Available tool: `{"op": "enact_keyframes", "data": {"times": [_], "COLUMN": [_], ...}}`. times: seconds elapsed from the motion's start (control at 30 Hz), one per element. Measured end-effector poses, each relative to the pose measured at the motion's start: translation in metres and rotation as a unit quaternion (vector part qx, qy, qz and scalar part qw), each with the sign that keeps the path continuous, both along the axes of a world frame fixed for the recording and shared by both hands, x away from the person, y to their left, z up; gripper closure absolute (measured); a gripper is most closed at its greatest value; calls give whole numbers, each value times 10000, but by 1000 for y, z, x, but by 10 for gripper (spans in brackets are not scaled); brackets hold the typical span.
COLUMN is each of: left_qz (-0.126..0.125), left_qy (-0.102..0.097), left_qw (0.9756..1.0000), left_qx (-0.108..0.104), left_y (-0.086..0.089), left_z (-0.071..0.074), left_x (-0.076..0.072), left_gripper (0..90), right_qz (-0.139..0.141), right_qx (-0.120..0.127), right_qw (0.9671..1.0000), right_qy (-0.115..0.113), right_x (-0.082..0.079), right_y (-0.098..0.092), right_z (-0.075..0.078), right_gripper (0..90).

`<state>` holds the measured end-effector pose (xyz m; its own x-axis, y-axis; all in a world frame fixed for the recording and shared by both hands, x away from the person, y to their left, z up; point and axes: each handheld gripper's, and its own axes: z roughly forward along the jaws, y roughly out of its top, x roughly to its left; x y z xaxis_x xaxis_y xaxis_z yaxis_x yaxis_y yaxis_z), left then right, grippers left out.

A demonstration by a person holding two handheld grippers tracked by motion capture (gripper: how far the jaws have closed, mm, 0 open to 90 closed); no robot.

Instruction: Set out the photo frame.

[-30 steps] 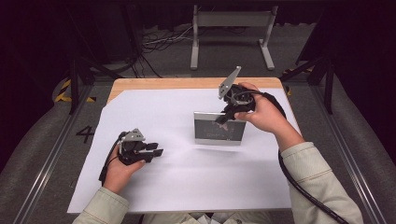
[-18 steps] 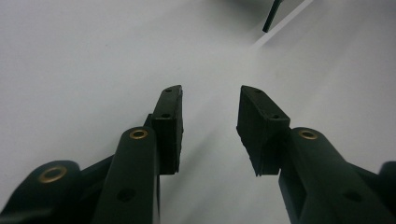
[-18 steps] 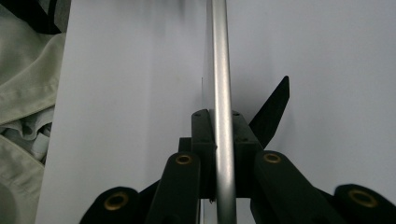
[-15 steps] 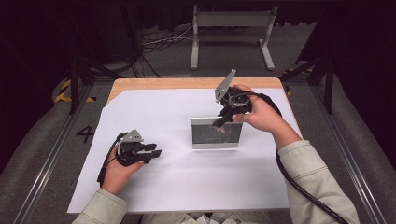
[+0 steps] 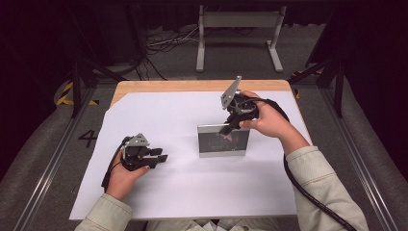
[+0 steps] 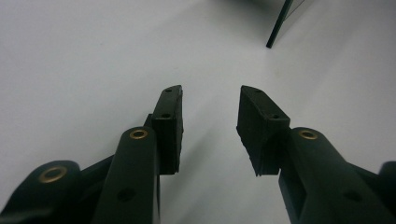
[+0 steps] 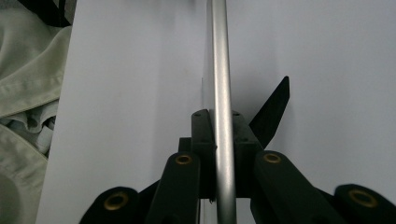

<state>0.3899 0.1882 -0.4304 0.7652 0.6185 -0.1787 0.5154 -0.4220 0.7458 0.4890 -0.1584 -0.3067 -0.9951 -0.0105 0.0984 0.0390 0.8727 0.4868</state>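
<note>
Fingers of the right gripper (image 5: 227, 128) were pinched onto the top rim of a silver picture frame (image 5: 223, 141), seen edge-on in the right gripper view (image 7: 219, 93) with 1 black pad pressed on each side of the thin metal bar. That frame stood upright on the white tabletop (image 5: 183, 192), somewhat right of the middle and nearer the far edge than the near one, with its black back prop (image 7: 273, 112) splayed out behind it.

The left gripper (image 5: 161, 159) rested low near the left edge, its fingers (image 6: 168, 126) parted with nothing between them; only bare white surface lay ahead, and 1 dark corner of the frame (image 6: 278, 25) stood further off.

Judged from this, the hold looked slim: 2 narrow pads on a smooth, rounded rim. A twist of the wrist could have let the frame swivel or slide out and fall flat on its glass. If it was released before the prop bore weight, the frame could have tipped. With the left fingers well apart from it, nothing was placed to steady it.
</note>
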Motion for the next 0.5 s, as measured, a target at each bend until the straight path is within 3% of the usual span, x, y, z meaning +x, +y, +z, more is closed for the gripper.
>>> {"op": "enact_keyframes", "data": {"times": [0.33,0.5], "left_qz": [-12,-15], "left_qy": [-1,2], "left_qw": [10000,10000], "left_qx": [-1,7], "left_y": [-1,-2], "left_z": [0,0], "left_x": [0,0], "left_gripper": [614,613], "right_qz": [-62,-209], "right_qx": [34,62], "right_qw": [10000,9996], "right_qy": [-24,-182], "right_x": [1,3], "right_y": [-4,-5], "right_z": [-2,-3], "right_gripper": [833,799]}}
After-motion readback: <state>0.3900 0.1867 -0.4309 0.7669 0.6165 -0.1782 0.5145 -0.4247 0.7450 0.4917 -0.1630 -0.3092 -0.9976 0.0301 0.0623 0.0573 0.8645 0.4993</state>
